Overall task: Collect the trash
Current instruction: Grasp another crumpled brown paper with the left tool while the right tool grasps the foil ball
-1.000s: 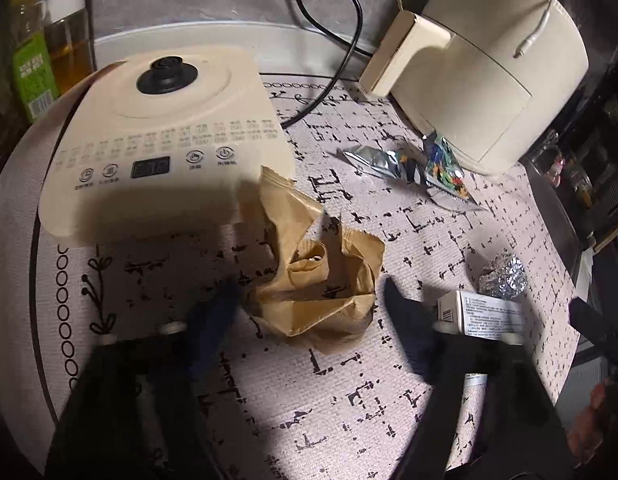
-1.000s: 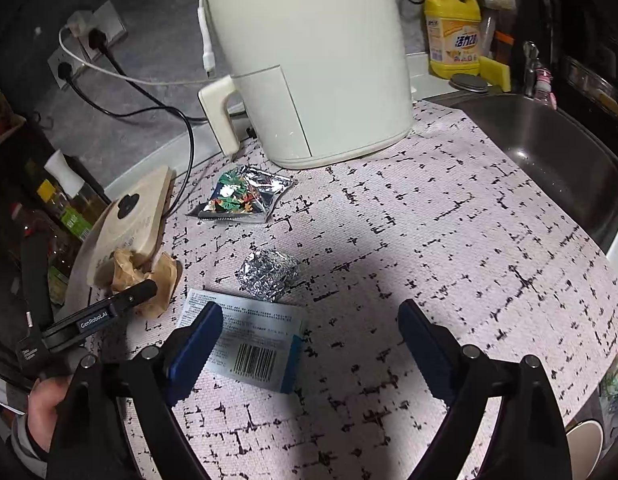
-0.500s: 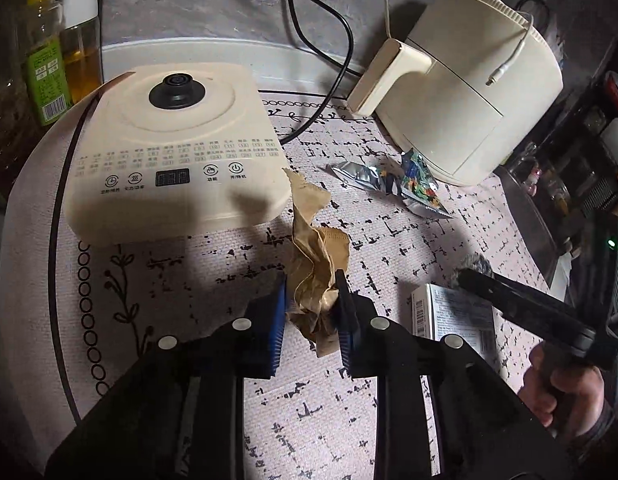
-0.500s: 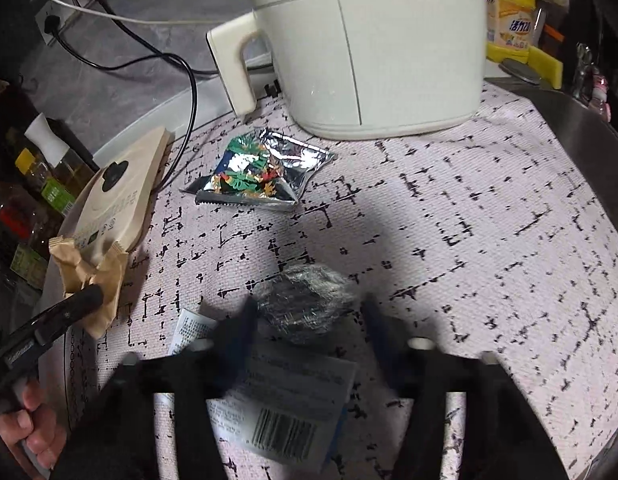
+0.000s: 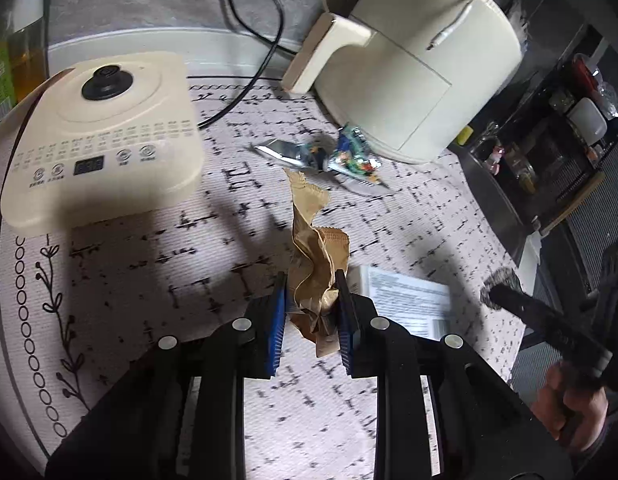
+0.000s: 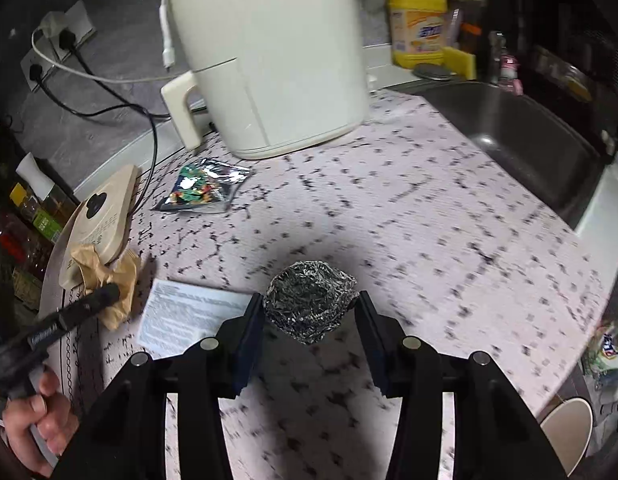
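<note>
Trash half gathered: my left jaws clamp paper bag (image 5: 315, 276), right jaws pinch foil ball (image 6: 311, 306); wrapper (image 6: 203, 192), leaflet (image 6: 189, 318) left on surface

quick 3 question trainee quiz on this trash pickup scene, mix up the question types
1. True or false: the left gripper is shut on the brown paper bag.
2. The right gripper holds: A) snack wrapper B) foil ball C) white leaflet
3. Fill in: the snack wrapper lies on the mat beside the cream ____.

Key: 1 true; 2 B; 3 air fryer
</note>
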The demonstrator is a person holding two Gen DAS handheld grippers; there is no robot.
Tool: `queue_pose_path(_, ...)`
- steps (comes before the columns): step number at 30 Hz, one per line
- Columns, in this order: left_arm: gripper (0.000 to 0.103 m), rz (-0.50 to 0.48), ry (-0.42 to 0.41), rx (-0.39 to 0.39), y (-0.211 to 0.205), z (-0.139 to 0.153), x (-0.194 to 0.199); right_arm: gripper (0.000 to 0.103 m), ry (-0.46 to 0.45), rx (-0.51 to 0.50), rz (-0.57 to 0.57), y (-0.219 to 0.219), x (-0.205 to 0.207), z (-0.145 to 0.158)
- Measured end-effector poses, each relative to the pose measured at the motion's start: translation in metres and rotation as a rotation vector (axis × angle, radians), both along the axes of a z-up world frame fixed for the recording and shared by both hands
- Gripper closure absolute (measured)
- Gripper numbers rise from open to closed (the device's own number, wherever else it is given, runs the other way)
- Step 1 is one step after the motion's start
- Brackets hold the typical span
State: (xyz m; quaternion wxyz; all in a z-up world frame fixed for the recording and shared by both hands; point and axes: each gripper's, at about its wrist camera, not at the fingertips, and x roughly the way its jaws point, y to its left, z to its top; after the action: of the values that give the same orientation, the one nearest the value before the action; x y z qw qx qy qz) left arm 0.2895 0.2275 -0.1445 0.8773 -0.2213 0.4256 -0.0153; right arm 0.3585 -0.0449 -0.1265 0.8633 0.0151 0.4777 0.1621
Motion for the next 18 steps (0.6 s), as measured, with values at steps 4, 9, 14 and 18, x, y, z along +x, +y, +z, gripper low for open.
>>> queue_pose_path(4, 0.08, -0.039, -0.037, -0.002, -0.021, 0.014, 0.004, 0.057, -0.01, 0.014, -0.054, -0.036, -0.016, 0.008)
queue_pose_path(9, 0.08, -0.091, -0.073, 0.0, -0.059, 0.027, 0.006, 0.057, -0.044, 0.032, -0.12, -0.087, -0.039, 0.018)
queue_pose_path(14, 0.08, -0.146, -0.074, -0.004, -0.107, 0.035, 0.003, 0.057, -0.057, 0.038, -0.185, -0.14, -0.061, 0.025)
queue_pose_path(18, 0.08, -0.236, -0.086, 0.023, -0.152, 0.04, -0.002, 0.057, -0.069, 0.043, -0.253, -0.189, -0.083, 0.03)
